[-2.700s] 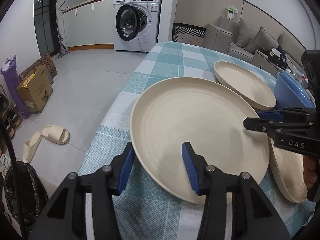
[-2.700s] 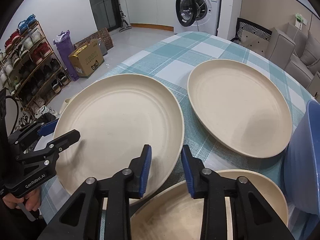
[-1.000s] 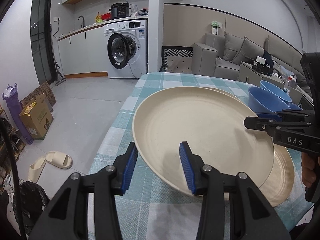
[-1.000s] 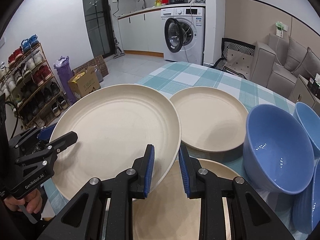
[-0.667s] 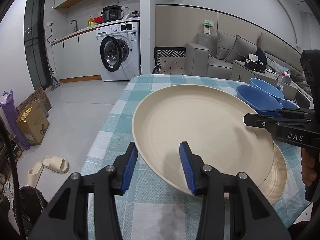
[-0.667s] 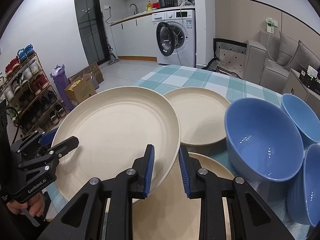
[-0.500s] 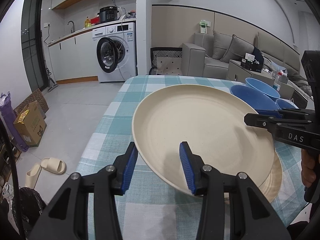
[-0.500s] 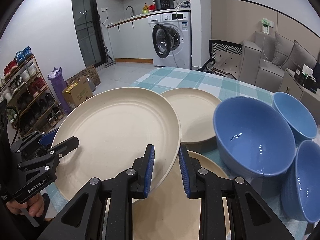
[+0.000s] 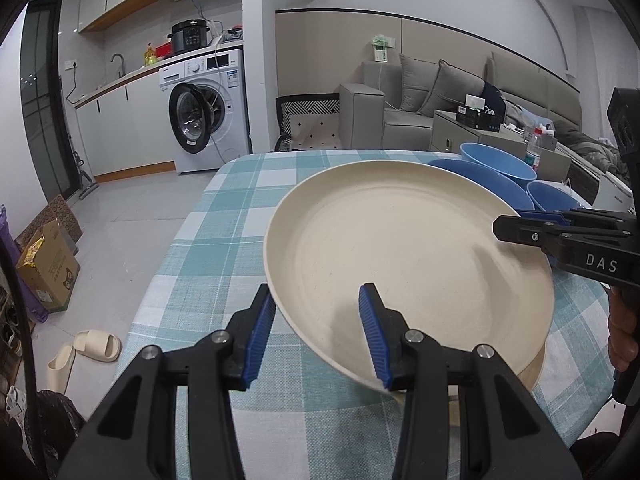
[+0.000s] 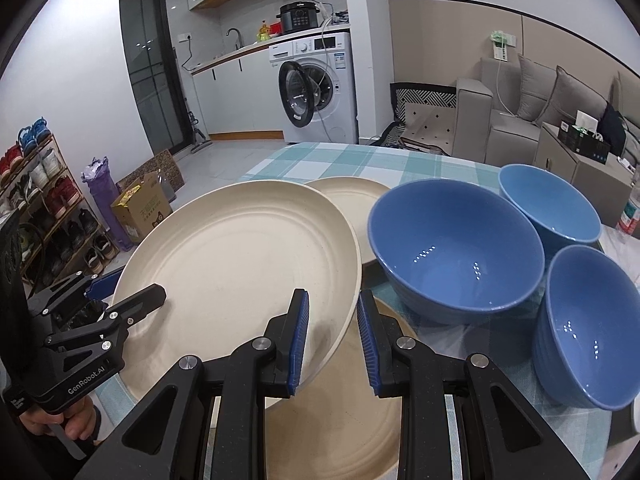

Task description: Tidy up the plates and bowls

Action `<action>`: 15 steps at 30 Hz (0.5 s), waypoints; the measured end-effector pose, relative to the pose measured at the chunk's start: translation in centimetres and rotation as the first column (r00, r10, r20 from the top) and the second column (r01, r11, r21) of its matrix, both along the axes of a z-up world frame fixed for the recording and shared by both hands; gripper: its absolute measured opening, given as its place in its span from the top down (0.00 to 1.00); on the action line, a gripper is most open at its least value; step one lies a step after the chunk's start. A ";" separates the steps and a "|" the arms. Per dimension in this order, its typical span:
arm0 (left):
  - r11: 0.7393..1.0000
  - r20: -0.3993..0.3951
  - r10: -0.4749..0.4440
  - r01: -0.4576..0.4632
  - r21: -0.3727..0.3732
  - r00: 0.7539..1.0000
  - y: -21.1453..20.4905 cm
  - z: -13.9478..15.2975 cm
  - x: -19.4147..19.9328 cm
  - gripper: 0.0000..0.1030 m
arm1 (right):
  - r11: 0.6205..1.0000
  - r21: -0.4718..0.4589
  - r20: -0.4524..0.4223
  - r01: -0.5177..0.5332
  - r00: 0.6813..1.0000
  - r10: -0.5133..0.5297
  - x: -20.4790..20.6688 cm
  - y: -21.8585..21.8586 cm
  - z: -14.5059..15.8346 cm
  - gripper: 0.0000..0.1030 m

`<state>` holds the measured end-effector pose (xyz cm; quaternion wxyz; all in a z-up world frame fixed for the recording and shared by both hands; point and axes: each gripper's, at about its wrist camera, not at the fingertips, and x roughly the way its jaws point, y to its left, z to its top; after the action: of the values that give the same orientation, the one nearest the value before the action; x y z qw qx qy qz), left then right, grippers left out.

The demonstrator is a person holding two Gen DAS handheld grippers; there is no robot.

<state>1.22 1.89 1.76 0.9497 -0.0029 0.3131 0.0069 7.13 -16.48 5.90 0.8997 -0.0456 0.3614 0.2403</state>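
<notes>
Left wrist view: the left gripper [image 9: 318,328] has its fingers clamped on the near rim of the cream plate [image 9: 408,256], held tilted at centre frame above the checked counter [image 9: 224,248], so two grips share its weight. Right wrist view: the right gripper [image 10: 332,336], fingers clamped on the opposite rim, holds it over a second plate [image 10: 360,412] at lower centre, likely for stacking; blue bowls [image 10: 456,248] sit right.

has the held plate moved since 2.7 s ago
Yes. The held plate was flat on the table beside the far plate; now it is lifted, overlapping that plate's edge.
</notes>
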 end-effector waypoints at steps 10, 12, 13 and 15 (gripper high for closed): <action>0.999 -0.020 -0.045 0.045 0.005 0.999 -1.7 -0.9 0.4 0.59 | 0.999 0.008 -0.016 0.048 0.999 -0.048 -0.6 -2.3 -1.2 0.75; 0.999 -0.026 -0.052 0.052 0.007 0.998 -1.9 -1.1 0.5 0.59 | 0.999 0.001 -0.018 0.053 0.998 -0.053 -0.8 -2.6 -1.5 0.75; 0.998 -0.031 -0.055 0.055 0.009 0.998 -2.0 -1.2 0.6 0.59 | 0.998 0.001 -0.021 0.055 0.998 -0.055 -0.8 -2.6 -1.7 0.75; 0.998 -0.037 -0.061 0.061 0.012 0.997 -2.2 -1.5 0.6 0.59 | 0.998 0.000 -0.024 0.061 0.998 -0.061 -0.9 -2.8 -2.0 0.75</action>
<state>1.85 -0.34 0.26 0.9435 0.0132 0.3304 -0.0200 6.19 -19.23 3.92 0.9022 -0.0314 0.3735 0.2133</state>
